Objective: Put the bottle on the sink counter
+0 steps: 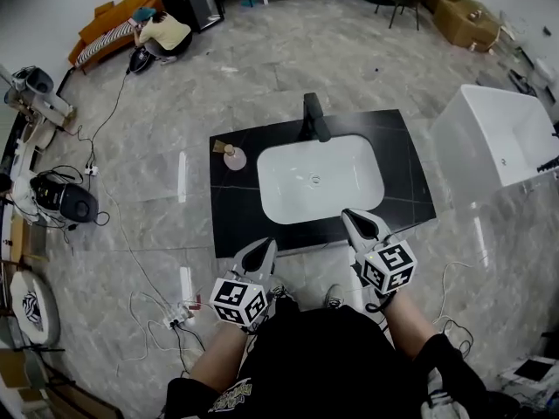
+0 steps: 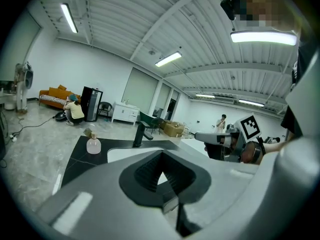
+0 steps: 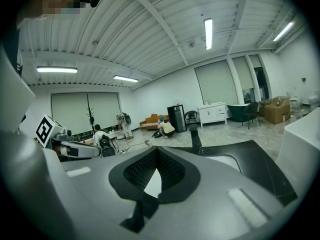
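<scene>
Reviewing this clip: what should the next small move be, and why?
Probably none beyond drawing both grippers back. The bottle already stands upright on the counter, left of the basin. The left gripper and right gripper are shut and empty at the counter's front edge. The task looks done.

Shows a counter (image 1: 403,160) of black veined stone, smooth and faintly glossy, round a glossy white basin (image 1: 349,166). Behind the basin, a matt black tap (image 1: 314,117); left of it, a translucent bottle (image 1: 234,157). All round, a polished grey marble-look floor (image 1: 262,64).
</scene>
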`<state>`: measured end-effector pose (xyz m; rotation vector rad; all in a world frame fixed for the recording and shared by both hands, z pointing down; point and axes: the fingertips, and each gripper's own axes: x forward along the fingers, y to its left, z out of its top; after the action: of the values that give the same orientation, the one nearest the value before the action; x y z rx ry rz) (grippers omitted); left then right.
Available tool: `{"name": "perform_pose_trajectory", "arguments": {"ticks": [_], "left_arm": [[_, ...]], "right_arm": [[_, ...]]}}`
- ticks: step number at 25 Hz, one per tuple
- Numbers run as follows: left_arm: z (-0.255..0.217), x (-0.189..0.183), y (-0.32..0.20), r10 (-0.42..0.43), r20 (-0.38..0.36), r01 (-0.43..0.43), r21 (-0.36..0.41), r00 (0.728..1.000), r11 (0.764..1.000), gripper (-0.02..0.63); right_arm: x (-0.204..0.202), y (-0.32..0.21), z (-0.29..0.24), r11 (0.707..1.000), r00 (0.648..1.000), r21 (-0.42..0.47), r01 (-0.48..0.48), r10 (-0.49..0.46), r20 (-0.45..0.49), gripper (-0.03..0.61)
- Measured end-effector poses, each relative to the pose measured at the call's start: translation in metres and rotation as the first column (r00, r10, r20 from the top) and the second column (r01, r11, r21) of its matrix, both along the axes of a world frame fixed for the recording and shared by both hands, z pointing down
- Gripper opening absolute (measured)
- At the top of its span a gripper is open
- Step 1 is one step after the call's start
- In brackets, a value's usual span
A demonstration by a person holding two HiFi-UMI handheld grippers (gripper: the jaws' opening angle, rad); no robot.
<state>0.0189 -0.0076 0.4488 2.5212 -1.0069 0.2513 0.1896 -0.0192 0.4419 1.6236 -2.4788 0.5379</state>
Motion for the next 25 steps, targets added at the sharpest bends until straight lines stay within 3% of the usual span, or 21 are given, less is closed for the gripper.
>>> {"name": "perform_pose_trajectory", "arguments": {"ticks": [14,25], "left_arm": [[0.001,0.042,0.062,-0.083,0.008,0.083,0.015,0.996,0.996,0.000],[0.011,0.065,0.072,-0.086,0.001,0.086,0.000,0.996,0.996,0.000]], "right_arm": [[0.017,0.043,0.003,0.987,0.988,0.005,0.158,-0.158,0.002,0.028],[0.023,0.061,0.014,0.979,0.979,-0.013,0.206,-0.206,-0.002,0.028]]}}
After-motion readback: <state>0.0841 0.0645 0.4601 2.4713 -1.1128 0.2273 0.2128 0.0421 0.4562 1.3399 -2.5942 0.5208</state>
